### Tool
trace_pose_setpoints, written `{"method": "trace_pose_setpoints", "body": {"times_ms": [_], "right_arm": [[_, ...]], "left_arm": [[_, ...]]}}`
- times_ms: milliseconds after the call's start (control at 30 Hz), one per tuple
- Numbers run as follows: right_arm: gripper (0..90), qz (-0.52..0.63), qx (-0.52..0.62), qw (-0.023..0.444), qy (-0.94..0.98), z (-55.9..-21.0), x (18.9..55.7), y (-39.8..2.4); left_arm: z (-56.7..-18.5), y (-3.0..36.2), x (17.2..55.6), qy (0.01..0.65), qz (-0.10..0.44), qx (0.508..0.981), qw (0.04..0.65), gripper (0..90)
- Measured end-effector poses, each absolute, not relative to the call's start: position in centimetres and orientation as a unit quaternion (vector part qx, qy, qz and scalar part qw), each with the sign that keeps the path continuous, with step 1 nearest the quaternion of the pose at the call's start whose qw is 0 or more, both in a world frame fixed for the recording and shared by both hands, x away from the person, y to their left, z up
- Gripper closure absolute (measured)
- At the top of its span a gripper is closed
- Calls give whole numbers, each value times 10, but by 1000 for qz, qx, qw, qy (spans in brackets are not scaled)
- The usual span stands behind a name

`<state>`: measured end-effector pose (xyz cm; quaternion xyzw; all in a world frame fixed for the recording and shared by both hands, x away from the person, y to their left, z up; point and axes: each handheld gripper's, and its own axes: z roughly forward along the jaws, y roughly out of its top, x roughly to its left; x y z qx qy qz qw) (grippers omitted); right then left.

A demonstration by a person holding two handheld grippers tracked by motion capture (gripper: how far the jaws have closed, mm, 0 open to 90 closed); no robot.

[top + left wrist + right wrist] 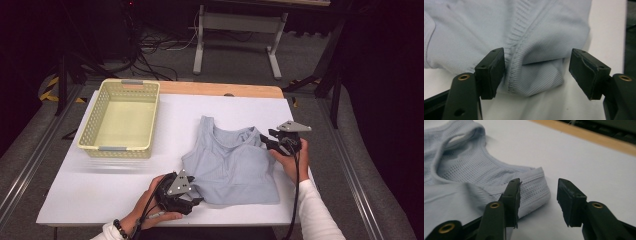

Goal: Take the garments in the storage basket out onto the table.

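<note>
High view: you're working a grey tank top [232,162] lying just right of the yellow basket [121,117]; left gripper [192,196] at its near hem corner, right gripper [270,142] at its far strap.

Left gripper view: jaws are standing apart around the ribbed hem fold [529,75] — push deeper before closing.

Right gripper view: jaws are apart, strap end [535,187] between them; catch both layers. No readable labels.

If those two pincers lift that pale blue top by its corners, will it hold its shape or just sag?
The top would probably sag: it is thin knit cloth, already folded and wrinkled at the hem where the left gripper stands open. The mesh strap by the open right gripper looks light and airy, so little weight. Pushed, it would likely bunch rather than slide on the white table.
</note>
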<state>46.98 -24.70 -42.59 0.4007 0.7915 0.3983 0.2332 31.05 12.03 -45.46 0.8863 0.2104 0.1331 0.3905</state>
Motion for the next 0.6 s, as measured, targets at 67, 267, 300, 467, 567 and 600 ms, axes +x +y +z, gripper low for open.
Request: {"method": "trace_pose_setpoints", "body": {"times_ms": [67,267,300,467,567,600], "right_arm": [[511,386,403,213,802,-433,482,-245],[645,366,406,194,814,-445,499,-239],[681,366,407,192,814,-446,501,-239],[893,360,412,195,814,-443,505,-238],[900,350,406,209,818,-441,506,-235],[900,351,408,213,816,-440,506,-235]], "left_arm": [[-459,120,312,213,131,890,381,317],[-461,120,314,215,133,892,374,431],[-461,120,315,215,132,893,373,473],[-458,125,318,215,131,893,373,695],[-454,131,321,216,129,891,378,810],[-452,133,321,217,131,890,380,822]]}}
